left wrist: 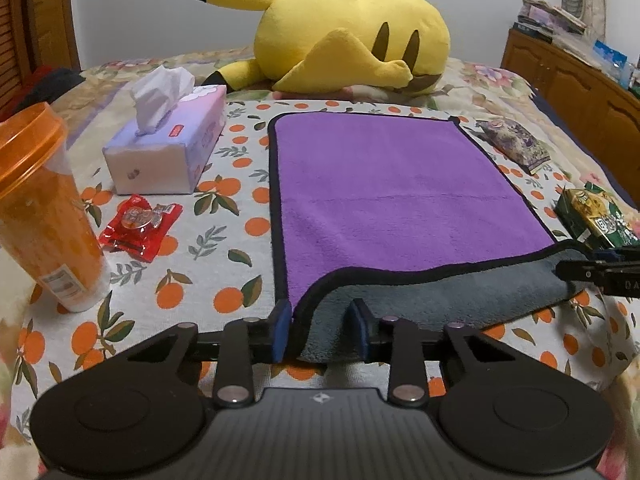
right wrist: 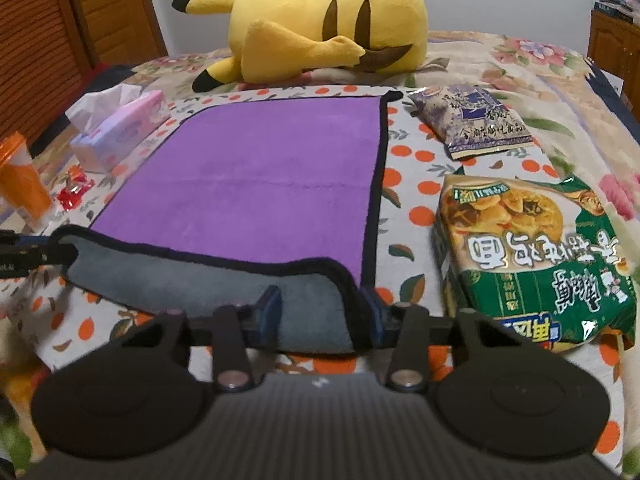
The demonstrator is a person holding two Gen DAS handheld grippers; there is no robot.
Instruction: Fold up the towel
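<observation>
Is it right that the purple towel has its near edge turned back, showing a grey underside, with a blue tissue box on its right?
Not quite: the pale lilac-and-pink tissue box lies left of the black-edged purple towel; left wrist view shows it. The near edge does show grey.

Left hand-held gripper (left wrist: pixel 320 326) parted; right hand-held gripper (right wrist: pixel 320 316) likewise.

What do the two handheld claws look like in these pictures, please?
Both match. The left claw and right claw have matte black bodies with ribbed tops, a small pale logo, two round black discs, black link arms with silver pivot pins, and dark blue padded fingertips. No cables or sleeves show.
</observation>
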